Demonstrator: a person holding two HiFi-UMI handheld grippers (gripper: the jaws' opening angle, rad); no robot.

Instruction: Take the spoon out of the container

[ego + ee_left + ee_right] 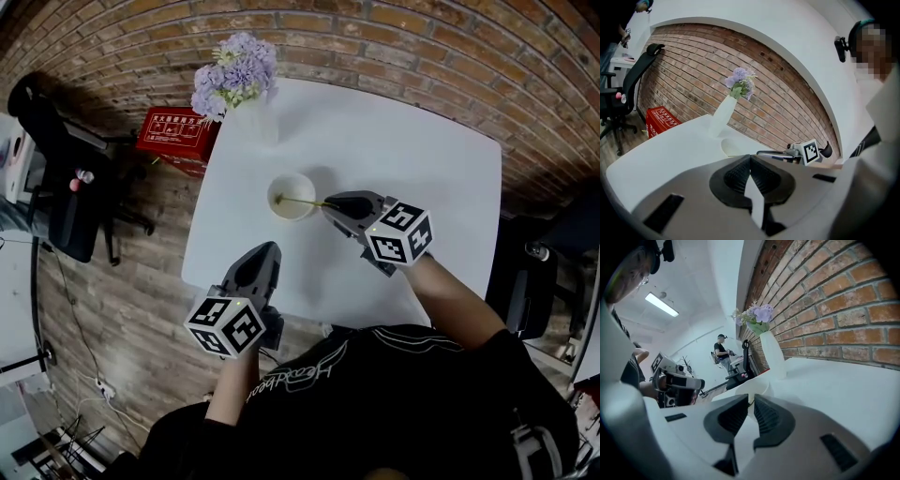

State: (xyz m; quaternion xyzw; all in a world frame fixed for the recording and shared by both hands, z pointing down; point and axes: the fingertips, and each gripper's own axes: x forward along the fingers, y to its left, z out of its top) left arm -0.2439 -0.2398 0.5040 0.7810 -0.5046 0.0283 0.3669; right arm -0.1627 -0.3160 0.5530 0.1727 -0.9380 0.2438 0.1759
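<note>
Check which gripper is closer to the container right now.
Right. The right gripper sits at the container rim, jaws on the spoon handle; the left gripper hangs back, apart from it, toward the person.

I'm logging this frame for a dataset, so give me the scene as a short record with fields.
surface: white table
container: white cup, upright, mid-table
spoon: in the cup, handle over the rim toward the right tool
right tool: jaws almost together on the handle's end
left tool: shut, empty, apart from the cup
other: vase of purple flowers at the table's far edge
</note>
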